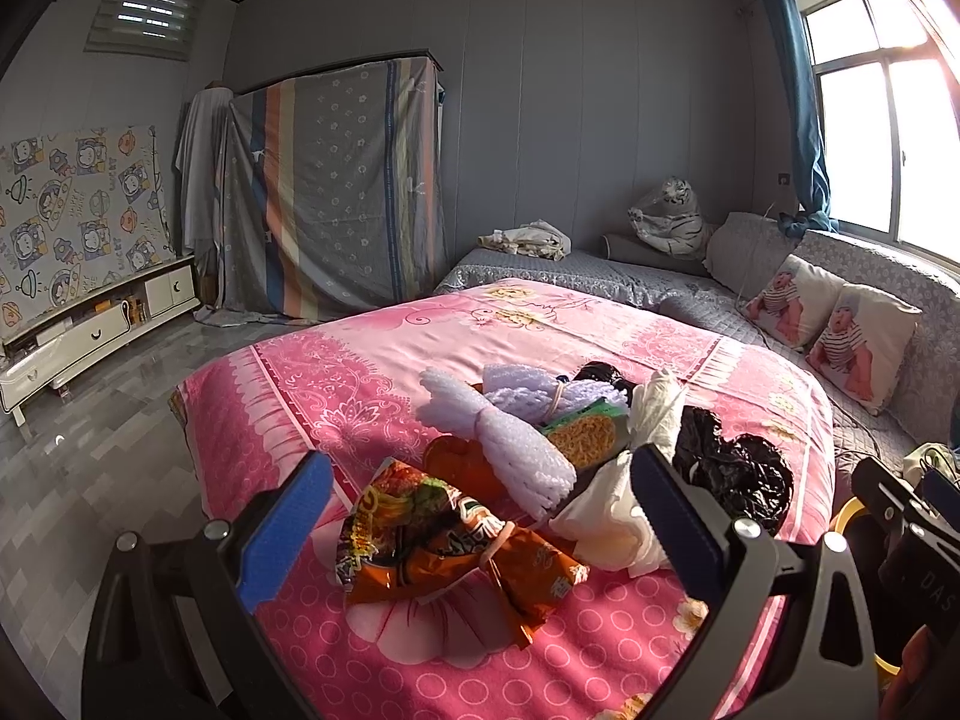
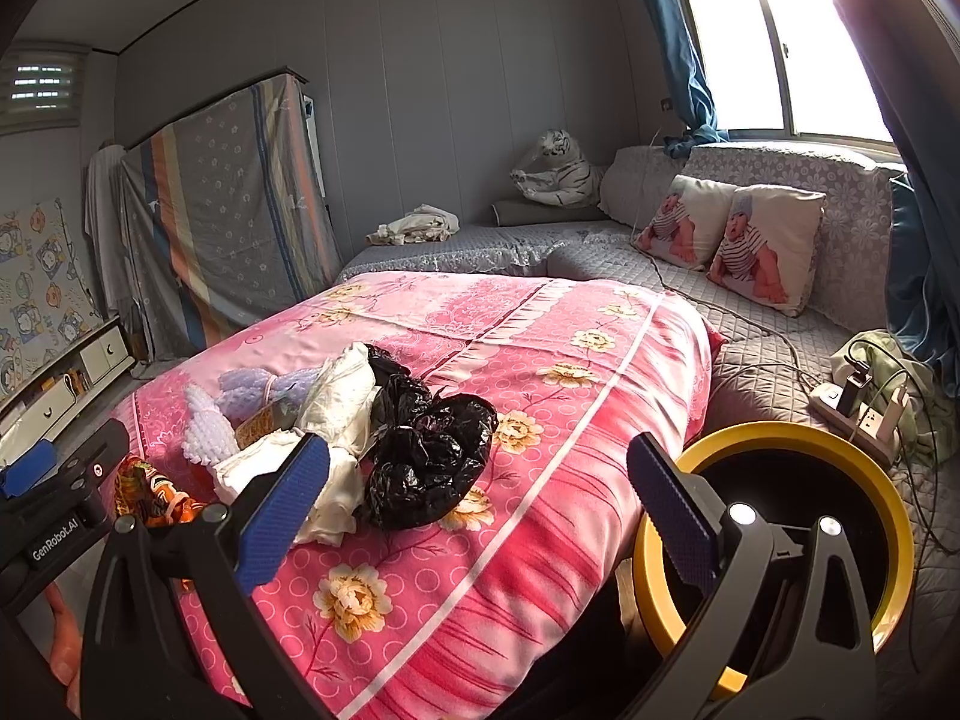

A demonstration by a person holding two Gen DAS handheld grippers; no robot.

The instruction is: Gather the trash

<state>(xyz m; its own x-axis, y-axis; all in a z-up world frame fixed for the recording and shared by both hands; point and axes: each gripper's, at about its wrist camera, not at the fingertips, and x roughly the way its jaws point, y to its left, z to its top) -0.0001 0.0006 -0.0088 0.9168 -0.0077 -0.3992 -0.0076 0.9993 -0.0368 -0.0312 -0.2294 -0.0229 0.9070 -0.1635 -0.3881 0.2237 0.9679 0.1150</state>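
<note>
Trash pile (image 1: 540,468) sits mid-quilt (image 2: 540,360), bin (image 2: 840,462) off its edge; left tool (image 1: 480,516) and right tool (image 2: 480,510) gape wide, empty.

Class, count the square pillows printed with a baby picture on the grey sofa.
2: the left baby-print pillow and the right baby-print pillow lean side by side, touching, against the grey sofa back.

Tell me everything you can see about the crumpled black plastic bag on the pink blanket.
The crumpled black plastic bag is thin, glossy film, bunched into a loose, wrinkled heap with no clear opening showing. It lies on the pink flowered blanket, at the right end of the trash pile, the side nearer the yellow-rimmed round bin. Its left side presses against the crumpled white paper. In the left wrist view it shows partly behind one finger. No gripper touches it.
</note>
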